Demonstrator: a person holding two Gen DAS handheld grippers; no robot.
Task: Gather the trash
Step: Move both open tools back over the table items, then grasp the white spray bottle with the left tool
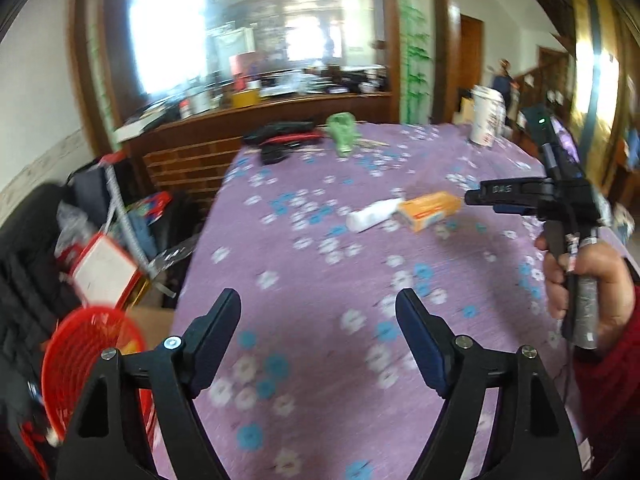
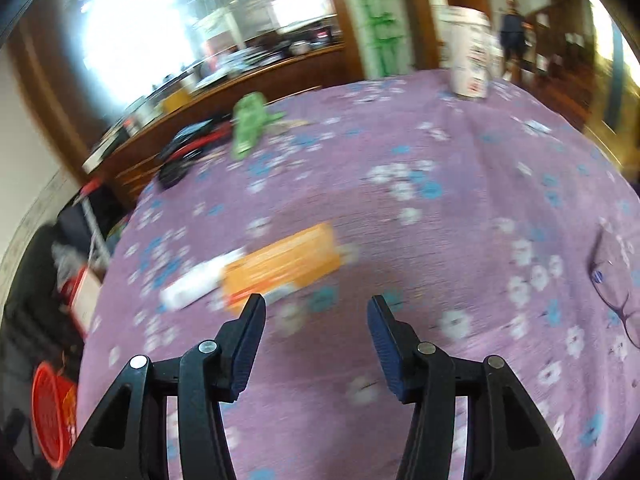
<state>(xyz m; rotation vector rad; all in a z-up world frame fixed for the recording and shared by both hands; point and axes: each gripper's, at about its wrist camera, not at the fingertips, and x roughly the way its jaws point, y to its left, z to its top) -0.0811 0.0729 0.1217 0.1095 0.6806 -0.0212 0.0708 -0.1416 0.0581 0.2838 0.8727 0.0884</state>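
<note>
Purple flowered cloth covers the desk point(image 1: 320, 280) in a cluttered room with dark wood cabinets behind.

Left wrist view: the left gripper point(image 1: 318, 340) fills the bottom of the frame with its jaws wide apart and nothing between them, hanging over bare cloth. The trash lies in the middle of the frame, right of centre: an orange box point(image 1: 430, 210) with a white tube point(image 1: 374, 215) touching its left end. Both are still on the desk, so I judge the collecting at least partly undone. A red basket point(image 1: 86, 360) sits off the desk edge at lower left, likely the bin; something yellowish shows inside, too blurred to name. At the right edge a hand point(image 1: 588, 292) in a red sleeve grips the handle of the right gripper point(image 1: 480, 197), whose tip points left, just beside the box's right end. A green toy point(image 1: 341, 132), a black-and-red bundle point(image 1: 280, 138) and a white cup point(image 1: 486, 116) stand near the far edge.

Right wrist view: the right gripper point(image 2: 316, 332) has its jaws moderately open and empty. The box point(image 2: 280, 266) and the tube point(image 2: 196, 282) lie just above the left finger, left of the gap, so the jaws do not yet straddle either. The basket point(image 2: 50, 416) shows at lower left, below the desk. Glasses point(image 2: 616, 292) lie at the right edge.
</note>
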